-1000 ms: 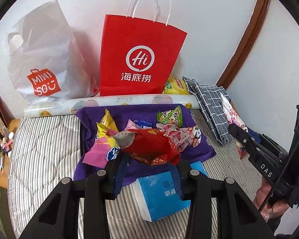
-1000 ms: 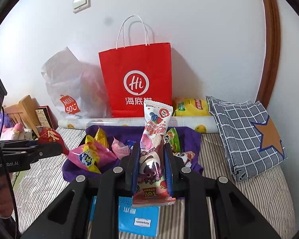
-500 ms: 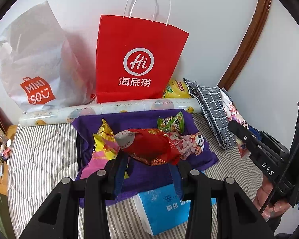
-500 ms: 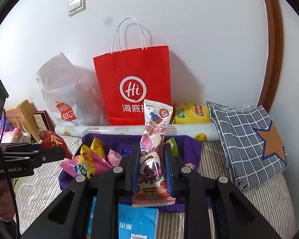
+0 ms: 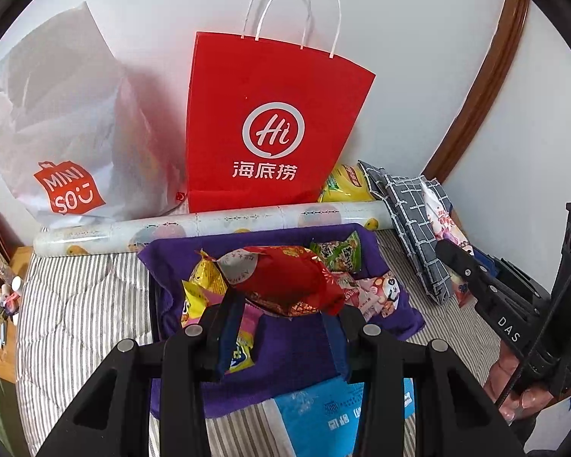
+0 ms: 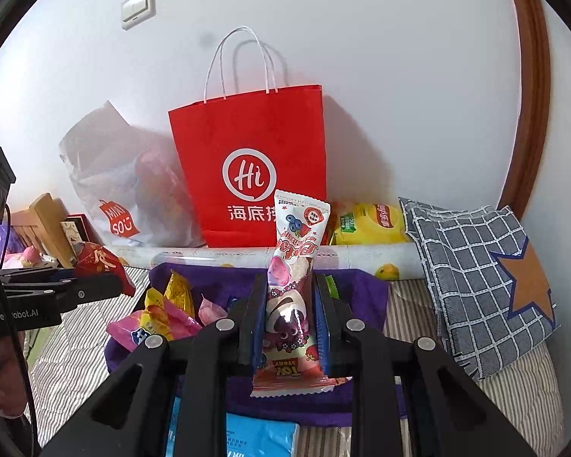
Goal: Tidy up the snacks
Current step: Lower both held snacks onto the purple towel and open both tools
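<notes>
Two hand-held grippers over a striped mattress [image 5: 76, 323], each carrying one snack. The left gripper [image 5: 281, 308] has its jaws clamped on a red foil packet [image 5: 285, 278], held crosswise above the purple cloth-lined tray [image 5: 285, 350]. The right gripper [image 6: 289, 320] has its jaws pressed together on a tall pink wafer packet [image 6: 291, 285], held upright with its printed end toward the camera.

The tray lies near the middle of the mattress, its far edge just beside a rolled patterned sheet [image 5: 209, 224] that runs along the wall side. Loose snacks lie in it: a yellow-and-pink packet [image 6: 152, 320] at the left edge and a green packet [image 5: 338, 253] toward the far right corner. Behind the roll a red paper bag [image 5: 274, 122] stands upright against the wall, with a white plastic bag [image 5: 64, 133] at its left and a yellow chip bag [image 6: 373, 224] at its right. A checked cushion [image 6: 476, 285] occupies the right edge of the mattress; a blue tissue pack [image 5: 331, 415] lies at the near edge.

Step in hand, judged: transport of two picked snacks toward a container, probably the red paper bag. The next move calls for raising each packet above the bag's rim before the jaws part.
</notes>
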